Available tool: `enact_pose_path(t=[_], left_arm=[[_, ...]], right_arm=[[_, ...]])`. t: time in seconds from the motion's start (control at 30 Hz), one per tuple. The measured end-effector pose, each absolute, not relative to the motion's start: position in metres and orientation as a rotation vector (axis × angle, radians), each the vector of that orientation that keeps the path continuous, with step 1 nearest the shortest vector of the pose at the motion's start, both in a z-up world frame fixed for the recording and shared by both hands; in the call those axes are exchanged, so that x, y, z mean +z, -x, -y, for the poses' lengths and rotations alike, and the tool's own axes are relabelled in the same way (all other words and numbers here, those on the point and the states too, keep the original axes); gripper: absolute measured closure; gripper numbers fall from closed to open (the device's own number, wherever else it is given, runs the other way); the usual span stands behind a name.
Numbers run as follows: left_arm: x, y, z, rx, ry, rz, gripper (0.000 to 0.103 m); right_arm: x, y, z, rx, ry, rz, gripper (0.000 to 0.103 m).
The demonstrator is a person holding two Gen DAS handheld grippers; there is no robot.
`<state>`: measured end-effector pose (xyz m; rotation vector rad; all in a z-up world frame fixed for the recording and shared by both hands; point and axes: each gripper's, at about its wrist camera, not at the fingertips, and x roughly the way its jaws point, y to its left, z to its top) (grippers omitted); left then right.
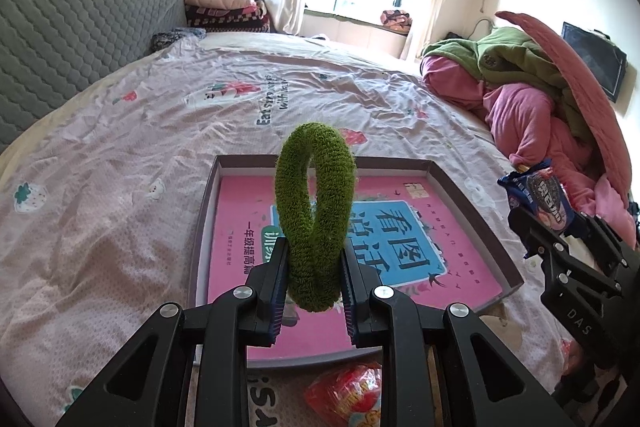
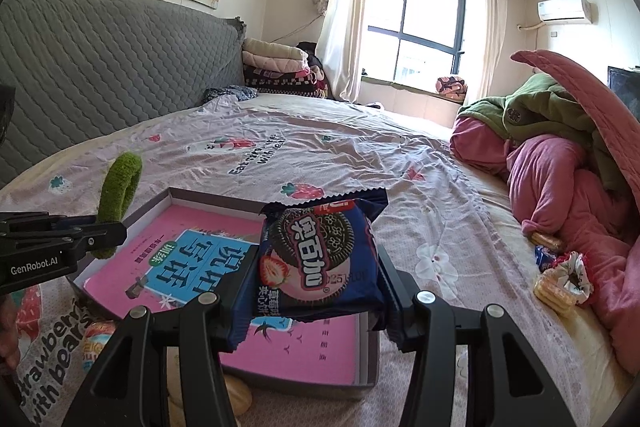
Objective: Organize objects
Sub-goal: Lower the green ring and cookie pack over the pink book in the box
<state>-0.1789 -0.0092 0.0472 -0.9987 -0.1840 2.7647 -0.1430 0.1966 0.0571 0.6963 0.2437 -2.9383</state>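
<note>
While both grippers hang above the bed [image 1: 120,131], each carries one item over the shallow box [image 1: 472,203], whose floor is covered by a pink printed sheet [image 1: 440,283]. The left gripper [image 1: 314,267] has its jaws closed tight on the lower end of a green fuzzy ring [image 1: 314,187], which stands upright above the box's near half. The right gripper [image 2: 316,279] has its jaws set about half apart, clamped on the two sides of a dark blue biscuit packet [image 2: 320,251] held clear of the box. A red wrapped snack [image 1: 348,395] lies on the bedsheet just before the box's near edge. Further biscuits and a small wrapper [image 2: 560,275] rest on the sheet beside the pink bedding [image 2: 560,179], well apart from the box.
</note>
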Motion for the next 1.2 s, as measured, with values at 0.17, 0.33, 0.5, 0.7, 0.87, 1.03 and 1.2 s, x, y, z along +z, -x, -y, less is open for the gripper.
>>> enact_pose_path(t=[0.17,0.33,0.5,0.7,0.87,1.03,1.2], left_arm=[[0.041,0.186,0.009,2.757,1.022,0.18,0.079],[0.035,0.196,0.009,2.741,1.057,0.181,0.079],[0.022,0.205,0.01,2.728,1.108,0.177,0.079],[0.015,0.214,0.013,2.726,1.142,0.18,0.079],[0.013,0.221,0.01,2.713,1.159,0.164,0.079],[0.005,0.228,0.011,2.702,1.203,0.168,0.079],[0.002,0.231,0.011,2.693,1.214,0.179,0.079]], right_arm=[[0.057,0.153,-0.196,-2.926,-0.694,-0.256,0.05],[0.053,0.167,-0.195,-2.91,-0.714,-0.274,0.05],[0.039,0.185,-0.2,-2.89,-0.798,-0.259,0.05],[0.033,0.192,-0.203,-2.878,-0.83,-0.249,0.05],[0.03,0.198,-0.202,-2.853,-0.855,-0.238,0.05],[0.019,0.207,-0.204,-2.827,-0.95,-0.196,0.05],[0.012,0.213,-0.201,-2.806,-0.983,-0.199,0.05]])
